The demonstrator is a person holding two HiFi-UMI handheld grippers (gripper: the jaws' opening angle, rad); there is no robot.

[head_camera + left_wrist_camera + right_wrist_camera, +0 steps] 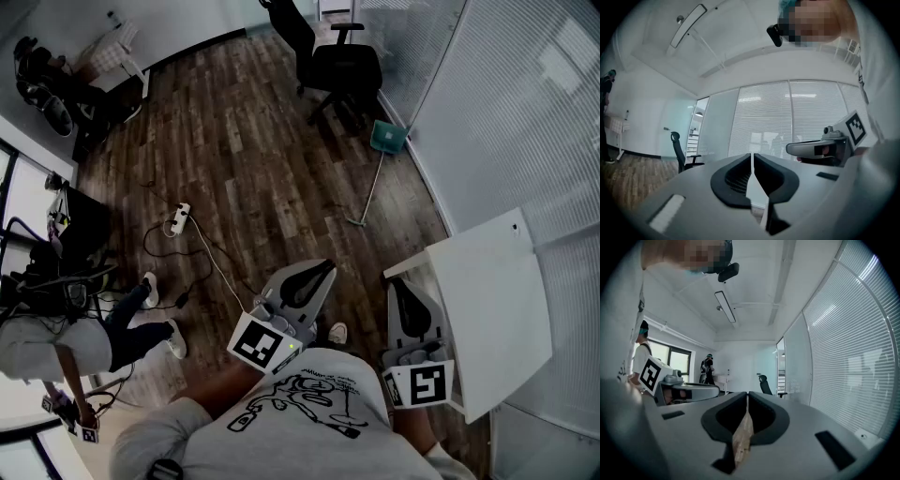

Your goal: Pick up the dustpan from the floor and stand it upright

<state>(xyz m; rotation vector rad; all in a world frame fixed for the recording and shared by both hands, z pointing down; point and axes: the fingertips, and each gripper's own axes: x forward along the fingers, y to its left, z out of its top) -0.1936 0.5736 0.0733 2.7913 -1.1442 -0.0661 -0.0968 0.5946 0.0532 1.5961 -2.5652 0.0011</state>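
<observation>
The dustpan (389,137) is teal, with a long thin handle (366,192); it lies on the wooden floor by the glass wall, just right of the office chair. Neither gripper view shows it. I hold both grippers close to my chest, pointing about level, well short of the dustpan. My left gripper (328,266) (753,157) is shut with nothing between its jaws. A little to its right, my right gripper (397,283) (747,397) is also shut and empty. Each gripper appears from the side in the other's view.
A black office chair (337,61) stands beyond the dustpan. A white table (497,300) is right beside my right gripper. A power strip (178,220) with cables lies on the floor at left. A person (56,347) stands at the left; blinds line the glass wall (525,103).
</observation>
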